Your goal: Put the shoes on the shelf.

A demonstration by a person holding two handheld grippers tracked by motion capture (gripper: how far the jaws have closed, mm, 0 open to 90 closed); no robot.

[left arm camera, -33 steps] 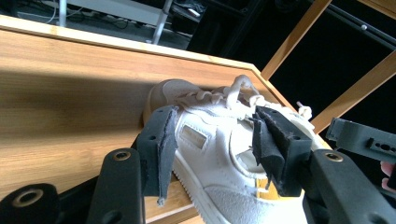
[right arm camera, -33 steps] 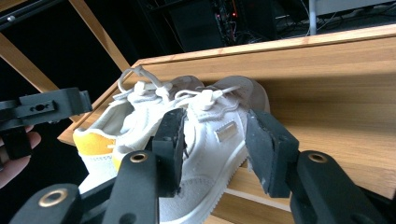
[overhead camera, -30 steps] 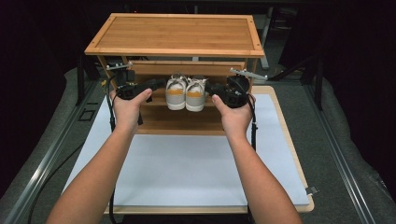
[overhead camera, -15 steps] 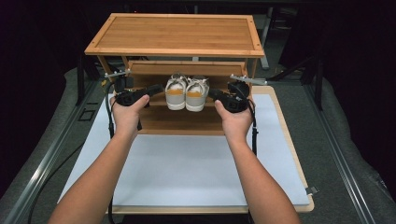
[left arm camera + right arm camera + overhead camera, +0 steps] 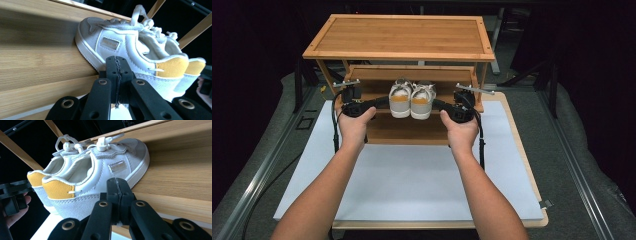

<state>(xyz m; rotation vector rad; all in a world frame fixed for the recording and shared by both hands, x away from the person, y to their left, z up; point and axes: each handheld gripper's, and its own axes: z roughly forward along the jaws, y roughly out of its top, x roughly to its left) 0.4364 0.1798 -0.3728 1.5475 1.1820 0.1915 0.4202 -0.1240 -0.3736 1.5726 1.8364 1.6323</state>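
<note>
Both jaw pairs having just been closing on nothing, the left gripper [image 5: 382, 103] and right gripper [image 5: 438, 105] are flanking the shoes [image 5: 411, 99] on the shelf [image 5: 382, 127], best squeezed evenly inward.

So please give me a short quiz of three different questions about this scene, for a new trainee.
1. True or false: the pair of white sneakers with yellow heel patches stands on the top board of the wooden rack.
2. Multiple choice: the jaws of the left gripper are A) wide open, B) shut, C) hidden.
3. Short answer: what lies between the jaws of the right gripper?

Key
1. False: the pair stands on a lower shelf, heels toward the person.
2. B: both pads meet beside the shoe.
3. Nothing: the jaws are shut, their tips at the side of the nearer sneaker.
</note>
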